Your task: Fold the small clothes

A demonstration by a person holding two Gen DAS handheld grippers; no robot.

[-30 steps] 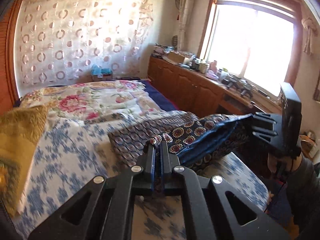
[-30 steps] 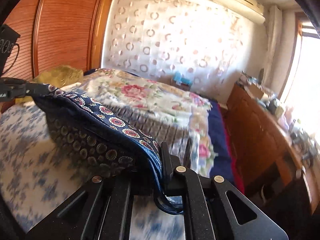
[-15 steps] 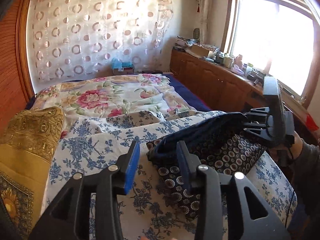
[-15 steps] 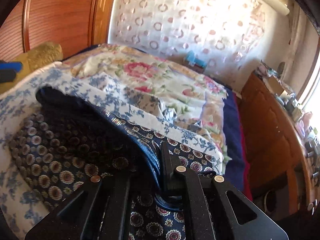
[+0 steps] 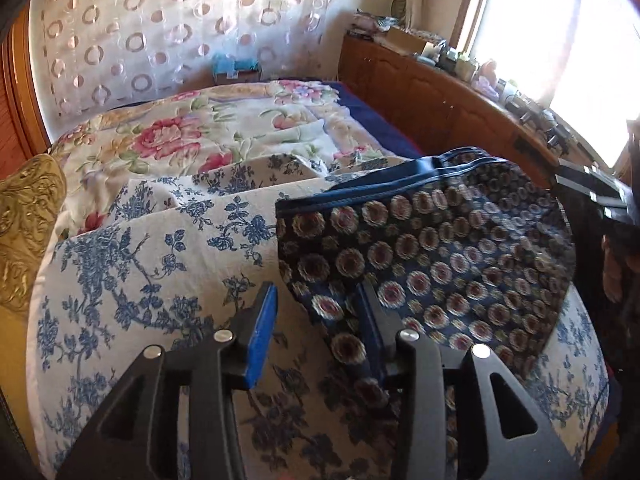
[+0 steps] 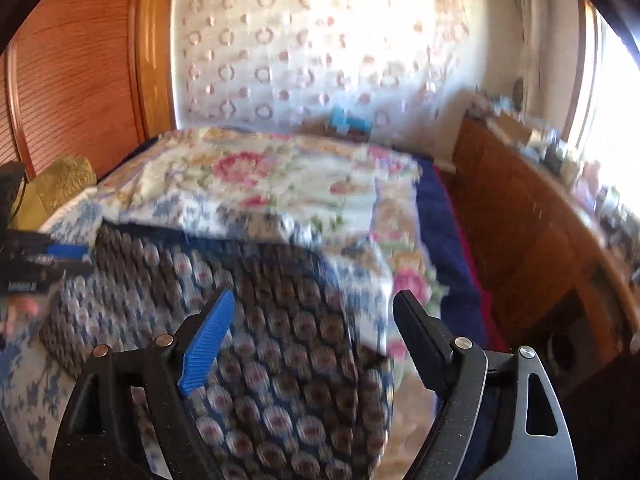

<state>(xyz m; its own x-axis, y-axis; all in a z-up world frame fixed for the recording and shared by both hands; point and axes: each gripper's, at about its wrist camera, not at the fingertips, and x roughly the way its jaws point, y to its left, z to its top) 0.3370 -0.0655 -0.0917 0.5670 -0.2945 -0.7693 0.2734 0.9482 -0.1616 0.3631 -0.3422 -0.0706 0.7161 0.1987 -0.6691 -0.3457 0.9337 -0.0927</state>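
On the bed, in my left wrist view, the navy garment printed with round flower medallions (image 5: pixel 424 256) now lies flat on the blue-and-white floral bedsheet (image 5: pixel 132 272), where a second ago it hung stretched in the air between my two tools. My left claw (image 5: pixel 316 320) pinched its edge then; now its jaws stand spread with nothing gripped, the blue-padded finger (image 5: pixel 262 332) over bare sheet and the other finger at the garment's near corner. The right claw's fingers show at the right edge, beside the cloth.

In my right wrist view, which is blurred, the right claw (image 6: pixel 314 320) was clamped on the garment's blue hem a second ago; its jaws are opening wide now, and the garment (image 6: pixel 280 320) lies below and between them, untouched by the pads. The yellow embroidered cushion (image 6: pixel 60 188) sits at far left.
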